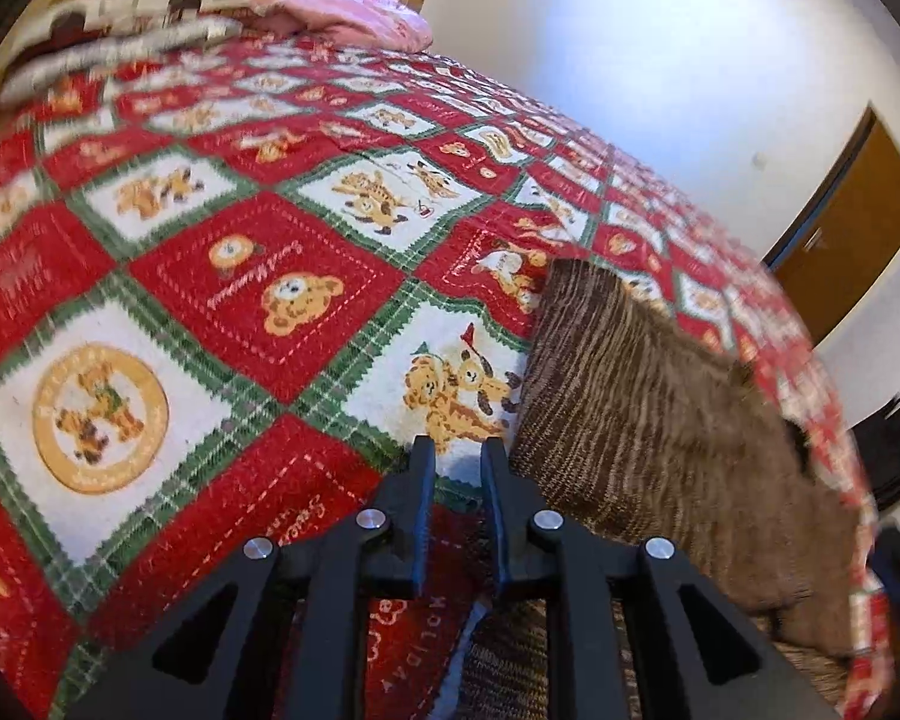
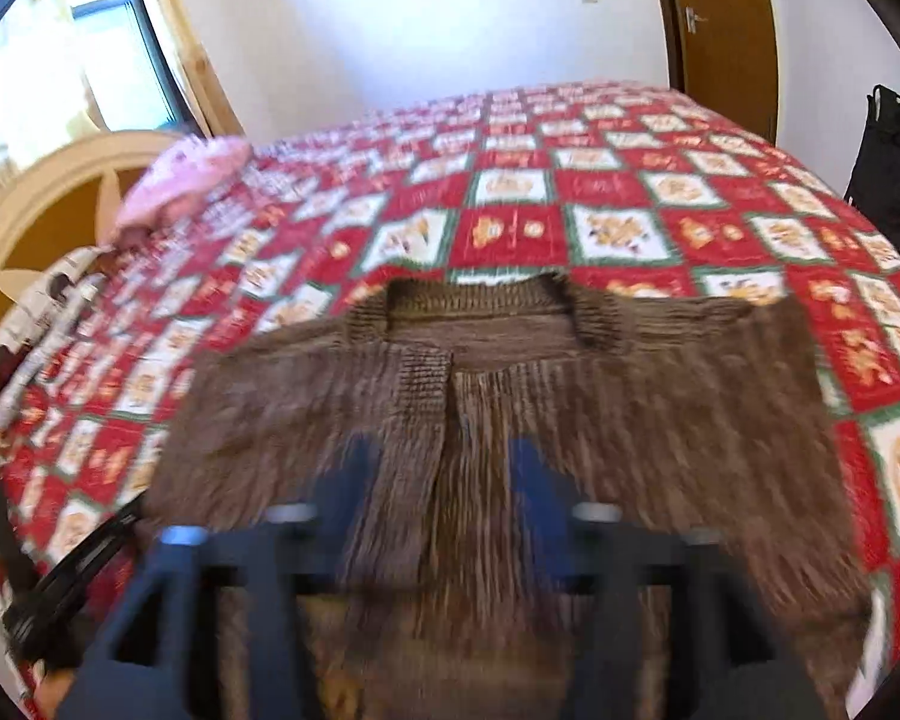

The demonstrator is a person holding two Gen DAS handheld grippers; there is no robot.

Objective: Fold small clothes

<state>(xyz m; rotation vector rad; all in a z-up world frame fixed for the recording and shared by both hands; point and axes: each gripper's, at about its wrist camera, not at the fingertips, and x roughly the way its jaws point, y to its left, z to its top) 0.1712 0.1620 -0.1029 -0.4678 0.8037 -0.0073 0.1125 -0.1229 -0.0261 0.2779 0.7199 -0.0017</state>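
A small brown knit cardigan (image 2: 540,414) lies flat on the red, white and green patchwork bedspread (image 2: 618,222), collar away from me, front opening up the middle. My right gripper (image 2: 444,462) hovers over its lower middle, fingers wide apart and empty; the view is blurred. In the left wrist view the cardigan (image 1: 642,414) lies to the right. My left gripper (image 1: 457,450) is above the bedspread (image 1: 258,276) just left of the cardigan's edge, fingers a small gap apart, holding nothing.
A pink cloth (image 2: 180,180) and a folded white patterned cloth (image 2: 36,324) lie at the head of the bed by the wooden headboard (image 2: 48,204). A brown door (image 2: 720,18) and a dark bag (image 2: 894,162) stand beyond the bed.
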